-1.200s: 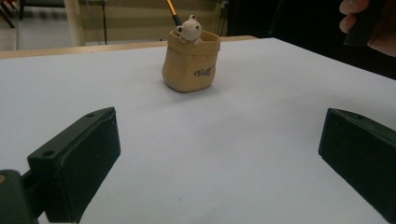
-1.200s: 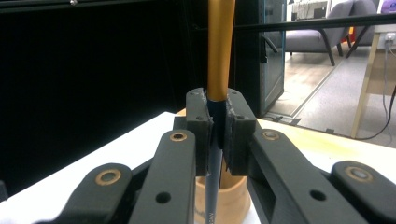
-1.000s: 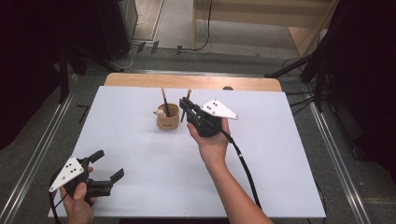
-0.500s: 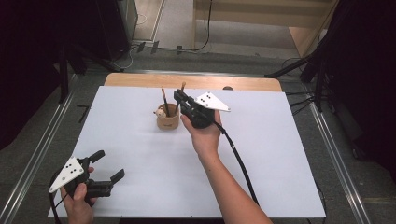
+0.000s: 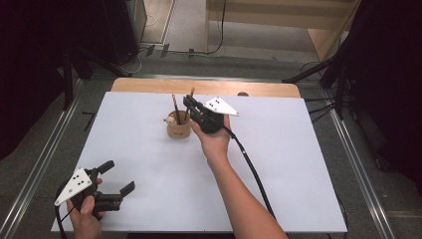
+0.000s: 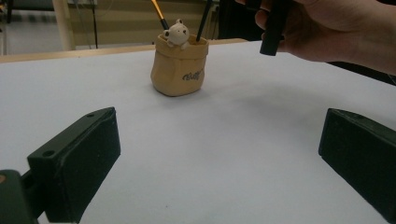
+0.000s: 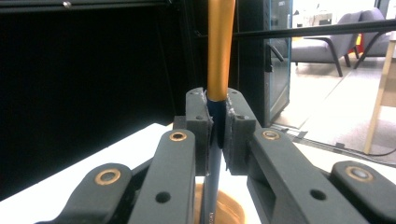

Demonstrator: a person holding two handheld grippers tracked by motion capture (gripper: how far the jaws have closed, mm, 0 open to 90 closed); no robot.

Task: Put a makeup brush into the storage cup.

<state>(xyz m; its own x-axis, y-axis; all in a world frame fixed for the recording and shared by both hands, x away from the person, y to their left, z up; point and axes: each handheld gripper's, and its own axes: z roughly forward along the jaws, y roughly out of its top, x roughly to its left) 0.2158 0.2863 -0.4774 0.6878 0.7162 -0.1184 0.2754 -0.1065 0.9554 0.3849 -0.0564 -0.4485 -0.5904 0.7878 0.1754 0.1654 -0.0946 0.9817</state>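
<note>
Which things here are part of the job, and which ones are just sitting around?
Part of the job:
- right gripper, shut on a pen
- little tan pot with a toy bear on its rim, under that pen
- other pen standing in the pot

Just sitting around:
- left gripper, open, low by the near edge
- white table

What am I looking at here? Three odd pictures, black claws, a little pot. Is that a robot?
No robot: a person holds hand-operated tongs in each hand. One camera looks down from above the white table; the other two ride on the tongs and look along their black jaws. On the table stands a tan pen holder with a small bear figure. The right tongs are shut on a pen with a gold upper part, above the holder. The left tongs rest open near the table's front edge, holding nothing.
</note>
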